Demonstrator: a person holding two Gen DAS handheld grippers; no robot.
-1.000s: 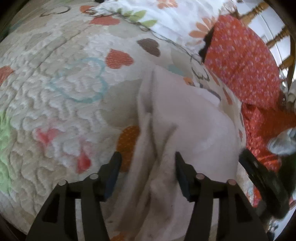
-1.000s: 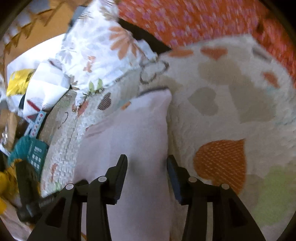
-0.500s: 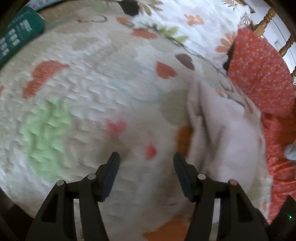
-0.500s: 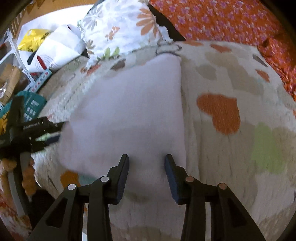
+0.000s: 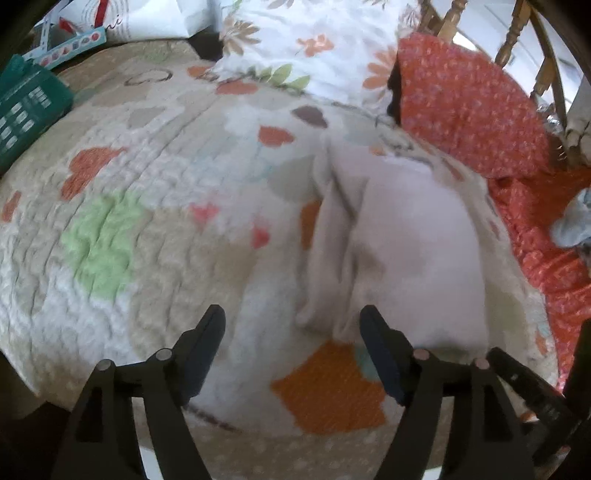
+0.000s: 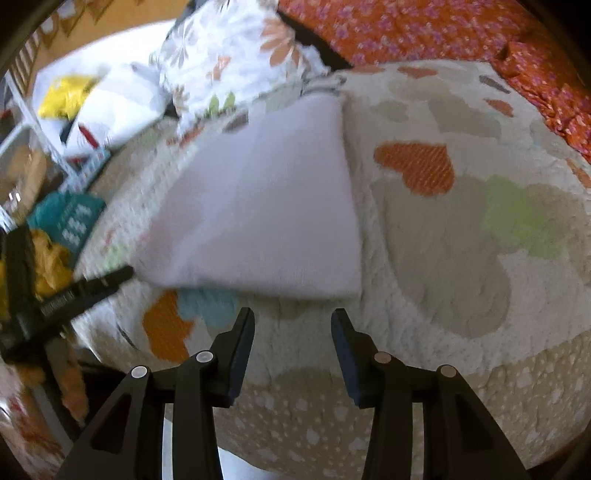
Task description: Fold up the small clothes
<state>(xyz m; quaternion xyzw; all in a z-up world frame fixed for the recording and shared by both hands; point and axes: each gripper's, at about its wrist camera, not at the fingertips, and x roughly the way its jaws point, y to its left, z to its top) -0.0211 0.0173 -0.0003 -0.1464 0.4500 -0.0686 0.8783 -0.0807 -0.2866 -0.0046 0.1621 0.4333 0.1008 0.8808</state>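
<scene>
A pale white garment (image 5: 406, 243) lies folded flat on a quilt with heart prints (image 5: 155, 192). It also shows in the right wrist view (image 6: 266, 206) as a smooth, roughly rectangular shape. My left gripper (image 5: 291, 317) is open and empty, just short of the garment's near edge. My right gripper (image 6: 291, 317) is open and empty, a little back from the garment's near edge over bare quilt (image 6: 443, 240). The left gripper's body (image 6: 74, 291) shows at the left of the right wrist view.
A floral pillow (image 5: 306, 48) and an orange patterned cushion (image 5: 469, 103) lie beyond the garment. A teal box (image 5: 26, 110) sits at the quilt's far left. Wooden chair spindles (image 5: 513, 33) stand behind the cushion. A grey cloth (image 5: 572, 221) lies at right.
Both grippers have pulled back from the garment, which lies released and folded on the quilt. The left gripper swung left, then back toward the garment's edge.
</scene>
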